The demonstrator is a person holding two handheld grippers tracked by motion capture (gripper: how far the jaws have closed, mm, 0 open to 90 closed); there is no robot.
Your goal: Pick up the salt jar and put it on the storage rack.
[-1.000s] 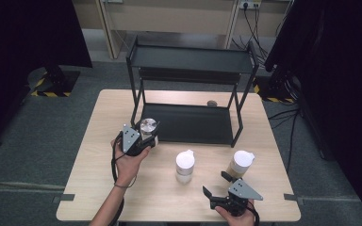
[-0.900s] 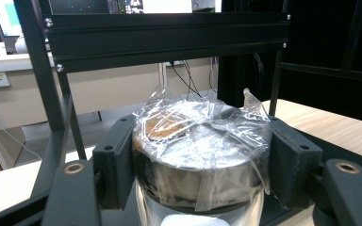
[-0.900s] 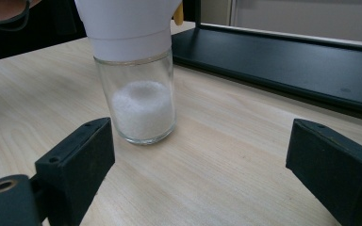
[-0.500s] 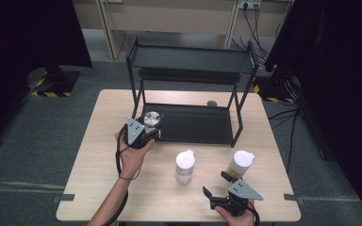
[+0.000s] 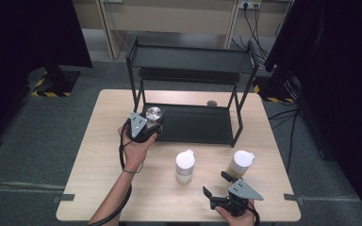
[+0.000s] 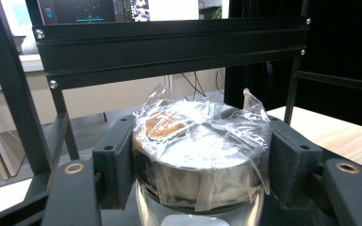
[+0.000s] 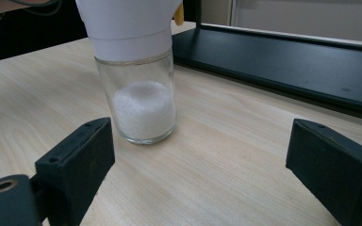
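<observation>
While the left gripper (image 5: 152, 118) holds a short glass jar (image 6: 201, 155) with crinkled plastic film over its metal lid, its fingers (image 6: 115, 167) closed on the jar's two sides, the jar hangs at the front left corner of the black rack (image 5: 192, 73), over the edge of the lower shelf (image 5: 195, 125). The step in hand looks like setting the jar on that shelf. To do it well, keep the jar upright and carry it forward under the upper crossbar (image 6: 169, 44), which sits close above the lid in the left gripper view. Steer between the left post (image 5: 133, 77) and the open middle, then lower until the base rests flat before letting go.

Most of the shelf is bare, so there is room. A small dark thing (image 5: 212, 103) lies at its back edge. The right gripper (image 5: 219, 184) waits low near the counter's (image 5: 99, 150) front edge, fingers (image 7: 73, 165) spread wide and empty, pointing at a white-capped jar of white grains (image 7: 139, 89). A second capped jar (image 5: 242, 163) stands to the right of it.
</observation>
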